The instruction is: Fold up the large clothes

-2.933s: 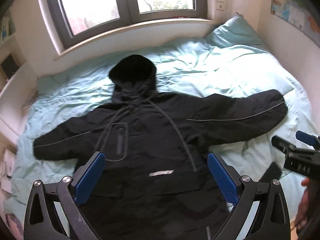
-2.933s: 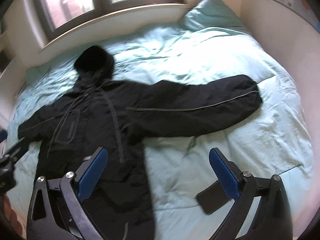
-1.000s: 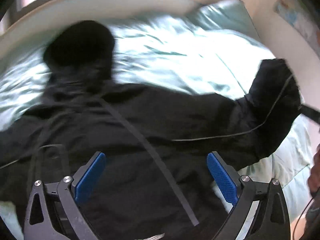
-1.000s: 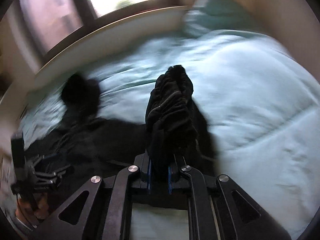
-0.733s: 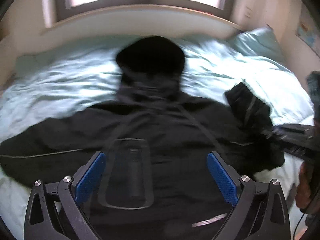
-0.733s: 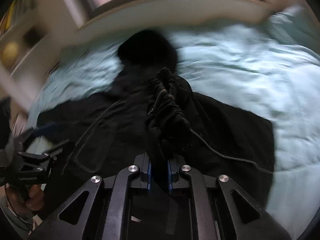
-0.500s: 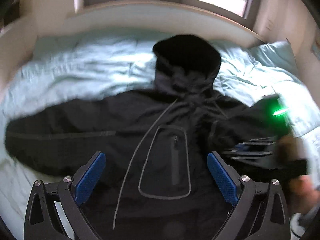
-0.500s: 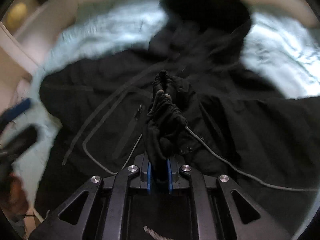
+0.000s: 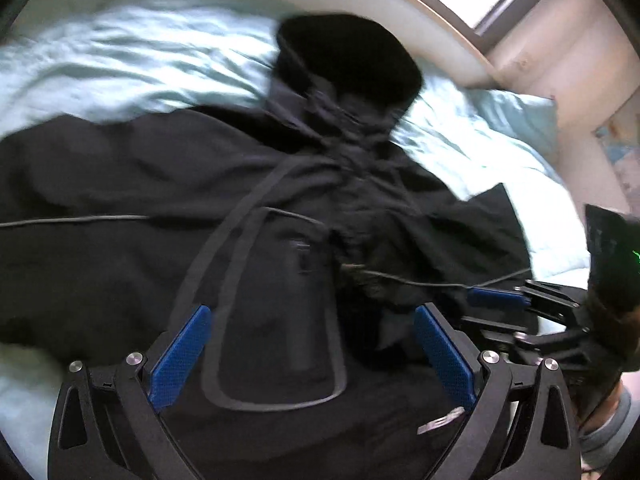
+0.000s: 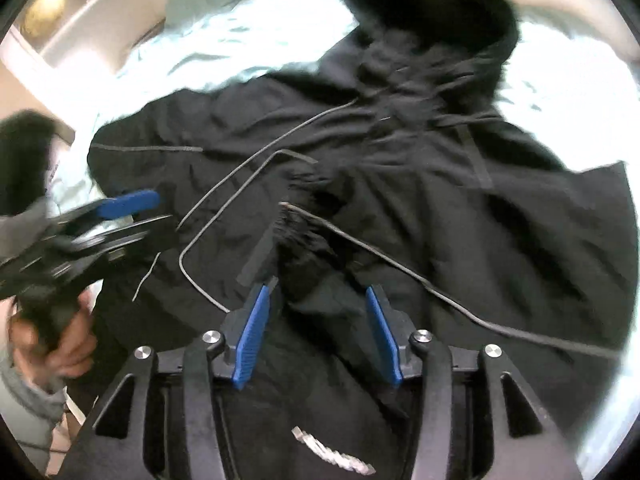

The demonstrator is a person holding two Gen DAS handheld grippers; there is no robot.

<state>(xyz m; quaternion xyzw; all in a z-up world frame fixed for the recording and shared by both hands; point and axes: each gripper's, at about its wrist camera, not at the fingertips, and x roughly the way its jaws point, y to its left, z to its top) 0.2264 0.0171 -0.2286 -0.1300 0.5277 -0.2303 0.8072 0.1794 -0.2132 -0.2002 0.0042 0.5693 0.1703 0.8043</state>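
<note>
A black hooded jacket (image 9: pixel 260 240) lies face up on the pale green bed, hood (image 9: pixel 348 60) toward the window. Its right sleeve (image 10: pixel 500 240) is folded across the chest, cuff (image 10: pixel 304 240) near the middle. The other sleeve (image 9: pixel 80 184) stretches out to the left. My right gripper (image 10: pixel 318 320) is open just behind the folded cuff, holding nothing; it also shows in the left wrist view (image 9: pixel 496 300). My left gripper (image 9: pixel 312 352) is open above the chest pocket (image 9: pixel 276 312), empty; it appears in the right wrist view (image 10: pixel 128 212).
The bed sheet (image 9: pixel 140 68) surrounds the jacket. A pillow (image 9: pixel 516 116) lies at the far right by the wall. A window sill (image 9: pixel 400 0) runs behind the bed. Shelving (image 10: pixel 52 12) stands left of the bed.
My right gripper carried the right sleeve cuff over the chest, then opened and let it go. My left gripper swung left over the chest pocket, still open.
</note>
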